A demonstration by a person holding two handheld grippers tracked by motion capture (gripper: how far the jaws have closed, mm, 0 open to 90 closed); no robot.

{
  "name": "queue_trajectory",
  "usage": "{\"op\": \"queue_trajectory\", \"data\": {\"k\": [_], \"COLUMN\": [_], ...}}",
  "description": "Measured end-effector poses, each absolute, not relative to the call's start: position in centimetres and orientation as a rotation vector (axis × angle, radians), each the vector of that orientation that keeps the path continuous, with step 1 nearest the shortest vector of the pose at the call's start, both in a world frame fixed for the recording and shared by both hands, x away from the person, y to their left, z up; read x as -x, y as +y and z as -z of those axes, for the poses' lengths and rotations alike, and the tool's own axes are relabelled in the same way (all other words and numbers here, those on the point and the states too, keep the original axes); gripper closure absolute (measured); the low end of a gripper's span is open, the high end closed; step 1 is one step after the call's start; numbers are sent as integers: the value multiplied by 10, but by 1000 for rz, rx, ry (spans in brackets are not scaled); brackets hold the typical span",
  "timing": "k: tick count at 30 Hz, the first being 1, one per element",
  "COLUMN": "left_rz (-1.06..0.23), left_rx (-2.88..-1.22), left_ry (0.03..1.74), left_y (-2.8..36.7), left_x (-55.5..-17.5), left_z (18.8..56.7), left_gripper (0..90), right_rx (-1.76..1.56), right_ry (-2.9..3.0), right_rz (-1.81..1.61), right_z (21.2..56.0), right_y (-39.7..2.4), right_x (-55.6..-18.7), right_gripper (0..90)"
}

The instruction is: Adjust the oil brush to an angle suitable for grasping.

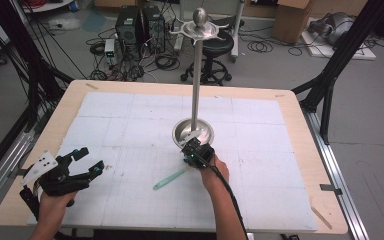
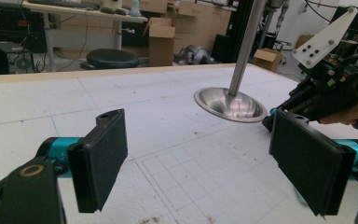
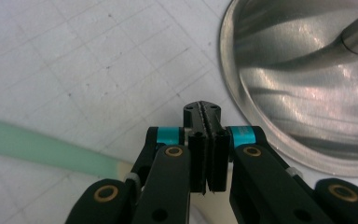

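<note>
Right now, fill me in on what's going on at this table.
A person holds a gripper in each hand over a white gridded mat. The right gripper, jaws shut with nothing between them, sits at the rim of a metal stand's dish base. A pale green stick lies on the mat just beside it. The left gripper hangs open near the table's left corner, holding nothing.

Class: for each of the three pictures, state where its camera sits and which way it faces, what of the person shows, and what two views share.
High view: above the person's side, facing forward and down; forearms, left tool, right tool.
Left gripper view: rides the left tool, facing across the table; jaws wide apart, right hand.
Right gripper view: rides the right tool, facing down; jaws together.
Shared: steel stand base.
</note>
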State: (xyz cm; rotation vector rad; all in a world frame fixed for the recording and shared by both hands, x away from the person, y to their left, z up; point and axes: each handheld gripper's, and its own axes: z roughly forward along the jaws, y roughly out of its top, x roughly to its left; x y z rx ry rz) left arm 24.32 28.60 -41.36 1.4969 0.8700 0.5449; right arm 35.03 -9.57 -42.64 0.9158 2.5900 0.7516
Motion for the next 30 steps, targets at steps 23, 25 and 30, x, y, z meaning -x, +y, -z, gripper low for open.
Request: {"op": "queue_trajectory", "data": {"k": [23,25,30], "left_rz": [-542,-541,-544], "left_rx": [-1502,-1500,-1503], "left_ry": [869,871,869], "left_y": [283,283,283], "left_x": [-243,-243,-243], "left_z": [414,414,414], "left_gripper": [195,195,195], "right_rx": [-960,-957,-992], "right_ry": [2588,2592,2586], "right_rz": [-796,-795,-819], "right_z": [427,427,428], "right_y": [-146,-149,-158], "right_x": [-300,-296,-286], "right_gripper": [893,892,892]}}
